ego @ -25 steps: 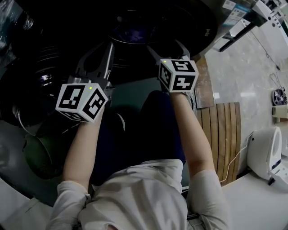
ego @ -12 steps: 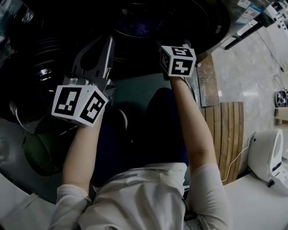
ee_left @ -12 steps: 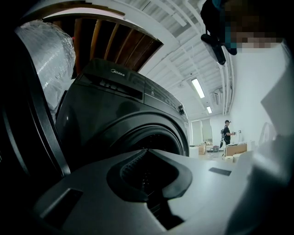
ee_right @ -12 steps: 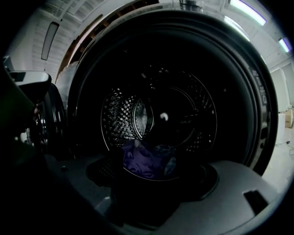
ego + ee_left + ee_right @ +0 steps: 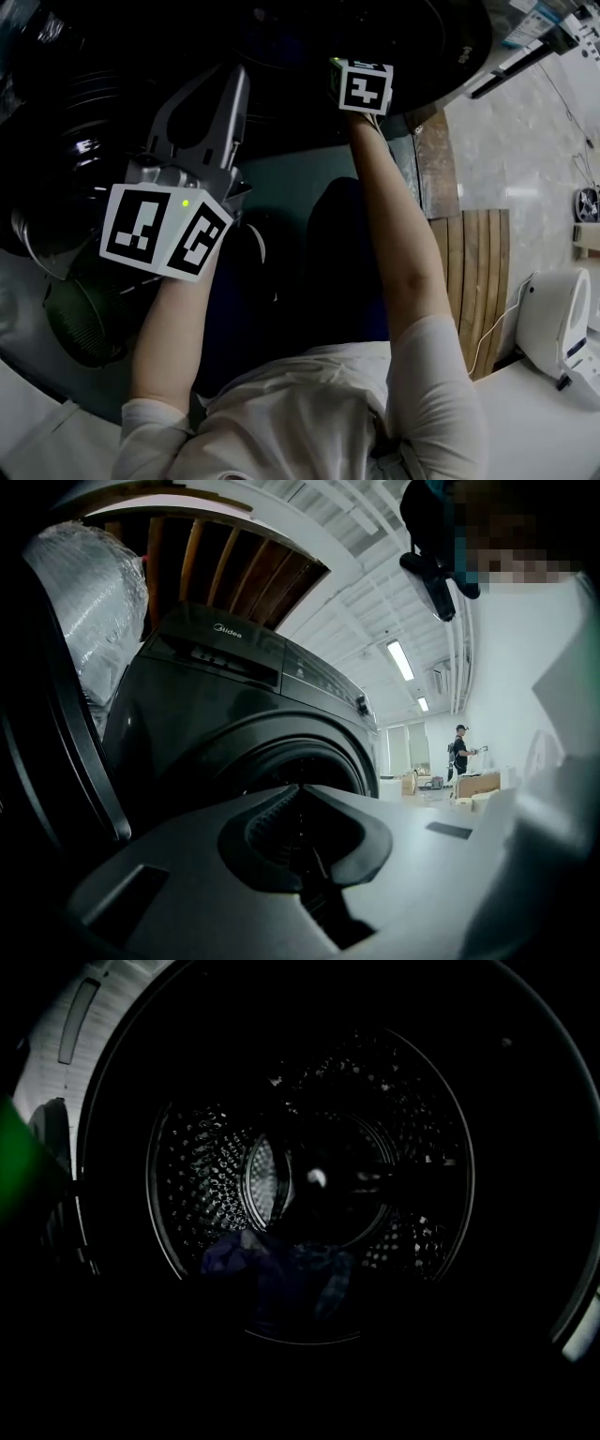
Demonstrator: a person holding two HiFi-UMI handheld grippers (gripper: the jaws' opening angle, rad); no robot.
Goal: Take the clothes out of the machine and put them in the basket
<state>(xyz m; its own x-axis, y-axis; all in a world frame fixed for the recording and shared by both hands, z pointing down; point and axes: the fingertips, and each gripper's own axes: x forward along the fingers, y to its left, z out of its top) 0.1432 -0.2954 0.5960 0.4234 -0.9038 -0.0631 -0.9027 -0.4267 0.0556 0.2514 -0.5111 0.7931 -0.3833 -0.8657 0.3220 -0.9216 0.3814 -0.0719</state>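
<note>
The dark grey front-loading washing machine (image 5: 234,714) stands in front of me with its door (image 5: 66,169) swung open to the left. Dark blue clothes (image 5: 281,1279) lie at the bottom of the perforated drum (image 5: 206,1194). My right gripper (image 5: 349,47) reaches into the black opening; only its marker cube (image 5: 362,86) shows. Its jaws have just been closing, but the dark hides them and whatever may be between them. My left gripper (image 5: 236,80) is held level before the machine, its jaws (image 5: 300,789) shut on nothing. A dark green round basket (image 5: 80,323) sits low at the left.
A slatted wooden board (image 5: 469,281) lies on the tiled floor to the right, with a white appliance (image 5: 553,319) and its cord beyond it. A bubble-wrapped bundle (image 5: 89,602) stands left of the machine. Far off, a person (image 5: 461,752) stands by some boxes.
My right gripper has moved forward and down into the machine's opening, its cube now higher and smaller in the head view. The left gripper has stayed about where it was.
</note>
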